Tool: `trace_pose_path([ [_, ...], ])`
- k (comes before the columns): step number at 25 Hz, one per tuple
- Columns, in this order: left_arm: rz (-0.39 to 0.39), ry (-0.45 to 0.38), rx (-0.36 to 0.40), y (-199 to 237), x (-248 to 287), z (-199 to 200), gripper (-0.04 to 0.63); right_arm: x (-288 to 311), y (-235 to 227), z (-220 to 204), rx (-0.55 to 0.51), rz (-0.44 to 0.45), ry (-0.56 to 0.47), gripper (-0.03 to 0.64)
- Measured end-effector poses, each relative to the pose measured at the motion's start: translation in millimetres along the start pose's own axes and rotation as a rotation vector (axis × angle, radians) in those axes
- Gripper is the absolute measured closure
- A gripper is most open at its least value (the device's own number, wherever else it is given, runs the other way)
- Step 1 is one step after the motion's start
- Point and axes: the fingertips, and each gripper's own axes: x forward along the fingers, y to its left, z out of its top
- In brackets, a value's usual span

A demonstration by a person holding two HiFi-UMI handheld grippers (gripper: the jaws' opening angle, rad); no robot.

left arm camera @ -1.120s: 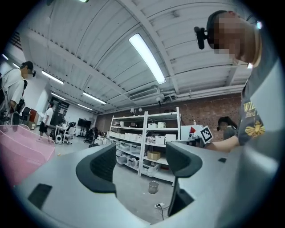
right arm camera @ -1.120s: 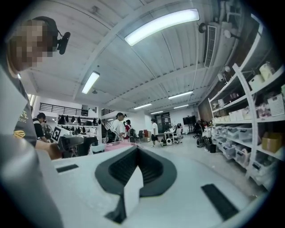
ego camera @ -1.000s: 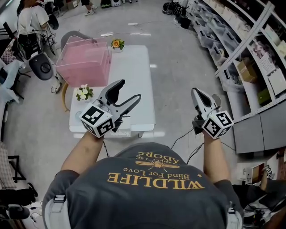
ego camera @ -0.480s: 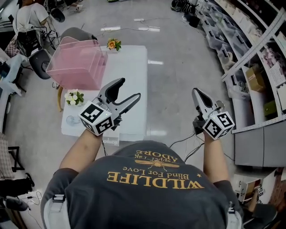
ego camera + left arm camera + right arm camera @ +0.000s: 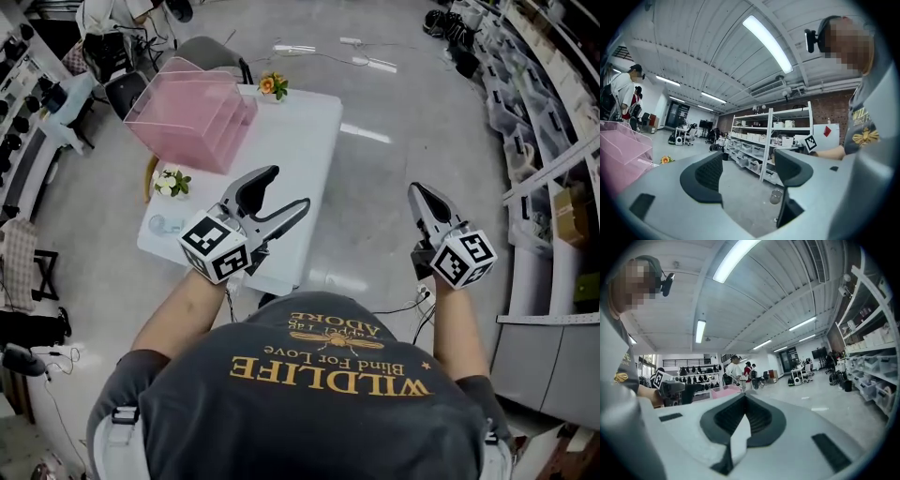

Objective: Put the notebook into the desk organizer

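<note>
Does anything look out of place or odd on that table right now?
Nothing is tipped or spilled: the organizer and flowers stand upright on the table. The one oddity: no notebook shows in any view, and the left gripper, open, and right gripper, shut, hold nothing.

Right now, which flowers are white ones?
The white bunch at the table's left edge, nearer the person. The orange flower stands at the far edge, by the pink organizer.

The organizer point(image 5: 192, 112) is showing as translucent pink plastic. The table point(image 5: 300, 155) is looking smooth and white; the floor point(image 5: 422, 122) is gleaming slightly.
</note>
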Motion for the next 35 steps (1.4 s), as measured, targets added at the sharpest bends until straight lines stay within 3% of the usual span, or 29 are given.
trace_pose_path([
  [8,0.088,-0.002,-0.032,64,-49,-13,0.249,68,37,1,-0.037,0.068,0.039,0.615],
  [14,0.309,0.032,-0.135,107,-139,-51,0.251,117,74,-16,-0.04,0.185,0.115,0.615],
  [19,0.475,0.093,-0.268,155,-226,-112,0.261,157,109,-40,-0.041,0.249,0.168,0.615],
  [27,0.739,0.239,-0.531,205,-363,-246,0.265,203,160,-79,-0.053,0.335,0.265,0.615],
  [31,0.78,0.279,-0.659,213,-392,-298,0.262,217,176,-91,-0.078,0.353,0.28,0.615],
  [35,0.732,0.318,-0.735,208,-385,-335,0.261,232,190,-106,-0.092,0.383,0.297,0.615],
])
